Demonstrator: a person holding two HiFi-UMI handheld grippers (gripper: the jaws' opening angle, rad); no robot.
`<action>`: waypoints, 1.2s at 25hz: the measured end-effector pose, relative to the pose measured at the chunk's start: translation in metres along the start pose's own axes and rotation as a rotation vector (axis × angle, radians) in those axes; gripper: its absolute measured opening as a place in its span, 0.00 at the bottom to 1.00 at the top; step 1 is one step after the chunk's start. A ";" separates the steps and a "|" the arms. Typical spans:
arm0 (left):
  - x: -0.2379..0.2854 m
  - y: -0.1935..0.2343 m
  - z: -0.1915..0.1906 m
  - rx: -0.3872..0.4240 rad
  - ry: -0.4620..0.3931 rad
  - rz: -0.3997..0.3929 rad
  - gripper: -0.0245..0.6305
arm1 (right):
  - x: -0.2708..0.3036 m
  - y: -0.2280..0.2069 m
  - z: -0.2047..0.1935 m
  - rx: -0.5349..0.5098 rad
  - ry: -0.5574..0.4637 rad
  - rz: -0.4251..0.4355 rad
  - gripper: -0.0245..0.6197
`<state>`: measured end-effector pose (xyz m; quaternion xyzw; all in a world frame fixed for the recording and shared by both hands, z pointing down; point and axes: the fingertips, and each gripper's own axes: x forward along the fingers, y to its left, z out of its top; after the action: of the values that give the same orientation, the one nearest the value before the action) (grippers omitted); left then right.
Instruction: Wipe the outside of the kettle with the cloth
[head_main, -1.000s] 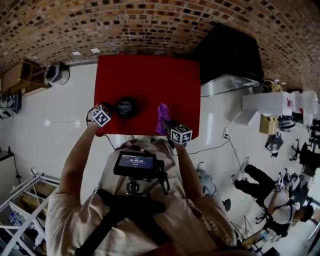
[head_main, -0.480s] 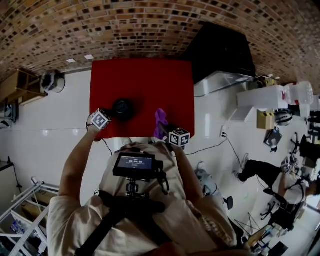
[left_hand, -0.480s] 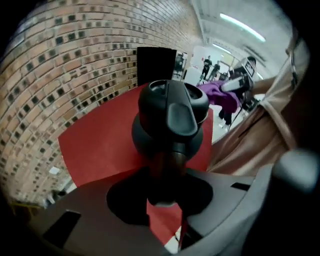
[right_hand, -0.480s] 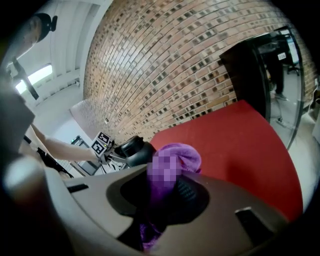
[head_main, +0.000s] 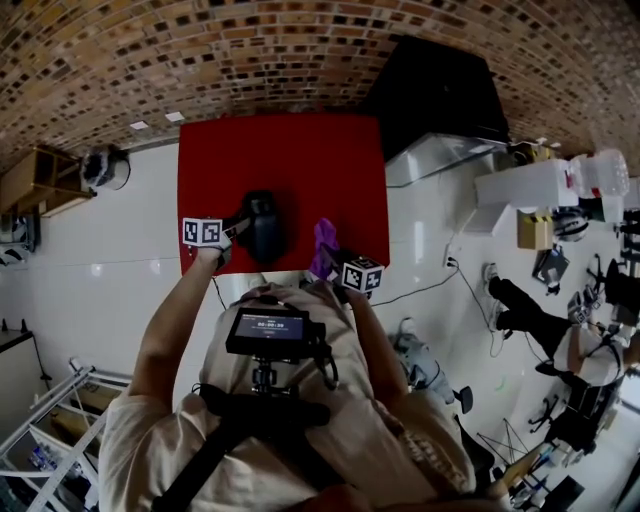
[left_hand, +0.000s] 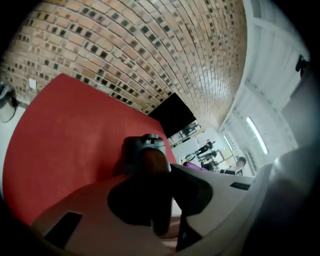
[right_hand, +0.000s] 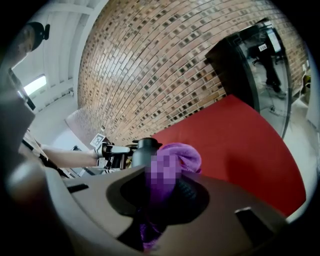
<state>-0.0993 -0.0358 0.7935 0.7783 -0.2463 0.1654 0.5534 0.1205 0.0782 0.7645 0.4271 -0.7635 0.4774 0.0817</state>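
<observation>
Red desk (head_main: 300, 150) in head view: black kettle (head_main: 263, 226) sits near the front edge, left tongs (head_main: 238, 226) at its side. Purple cloth (head_main: 325, 240) hangs just beside it in right tongs (head_main: 335, 257), not touching afaict.

Left gripper view: jaws closing w/ the kettle's handle between them, pads on it.

Right gripper view: jaws pinched on the cloth, kettle beyond.

Prep looks done. I'd say no wiping yet, so the whole outside is left.
</observation>
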 end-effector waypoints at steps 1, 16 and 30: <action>0.002 0.002 -0.003 -0.060 -0.031 -0.020 0.18 | -0.001 0.000 0.000 0.000 0.000 -0.001 0.19; -0.006 0.050 -0.019 -0.841 -0.765 -0.122 0.18 | 0.006 0.004 -0.013 -0.026 0.111 0.018 0.19; 0.018 0.037 -0.108 -0.639 -0.331 0.011 0.44 | 0.101 0.047 -0.016 -0.176 0.226 0.051 0.19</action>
<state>-0.1042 0.0523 0.8679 0.5808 -0.3764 -0.0452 0.7204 0.0190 0.0418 0.7957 0.3423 -0.7991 0.4555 0.1920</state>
